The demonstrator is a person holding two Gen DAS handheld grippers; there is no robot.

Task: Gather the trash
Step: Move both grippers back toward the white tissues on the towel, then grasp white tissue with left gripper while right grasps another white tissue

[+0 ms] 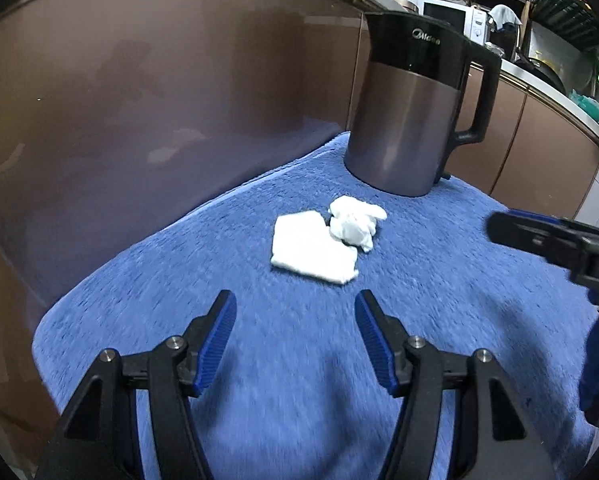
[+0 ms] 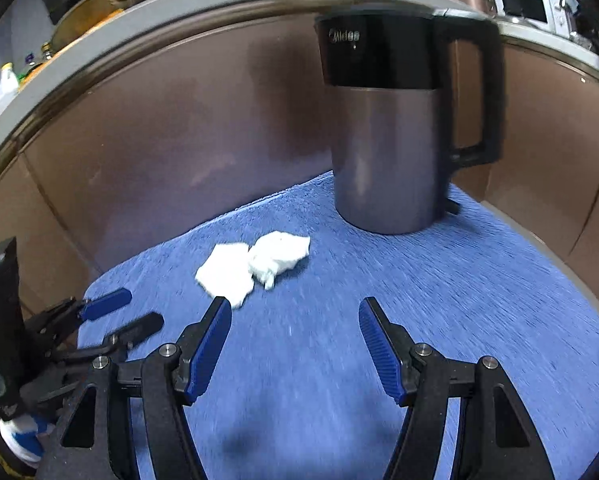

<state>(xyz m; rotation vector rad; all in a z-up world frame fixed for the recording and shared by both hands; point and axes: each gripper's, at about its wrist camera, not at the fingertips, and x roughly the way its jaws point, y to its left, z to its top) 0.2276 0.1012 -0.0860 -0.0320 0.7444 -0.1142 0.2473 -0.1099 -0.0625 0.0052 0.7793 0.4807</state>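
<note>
- Where the fuzzy blue towel (image 1: 299, 360) covers the low surface, two pieces of white tissue lie touching each other near its middle.
- Nearer the grippers is the folded tissue (image 1: 313, 252), a flat, roughly square pad with soft, slightly ragged edges.
- Against its far corner sits the crumpled tissue (image 1: 355, 222), a lumpy wad with twisted ends, resting between the pad and the kettle.
- Behind them stands the kettle (image 1: 403, 120), upright on the towel: a smooth grey metallic cylinder below, a glossy black band with a "Midea" mark above, and a black loop handle on the right.
- The left gripper (image 1: 295, 312) hovers over the towel just short of the folded pad, its jaws spread wide with nothing between them; the fingers (image 1: 219, 344) are black plastic faced with ribbed blue pads.
- The right gripper (image 2: 295, 316) is likewise spread wide and empty, above bare towel, with the pad's near corner just beside its left fingertip.
- A glossy brown cabinet front (image 2: 179, 120) curves behind the towel, under a pale counter edge (image 2: 179, 4).
</note>
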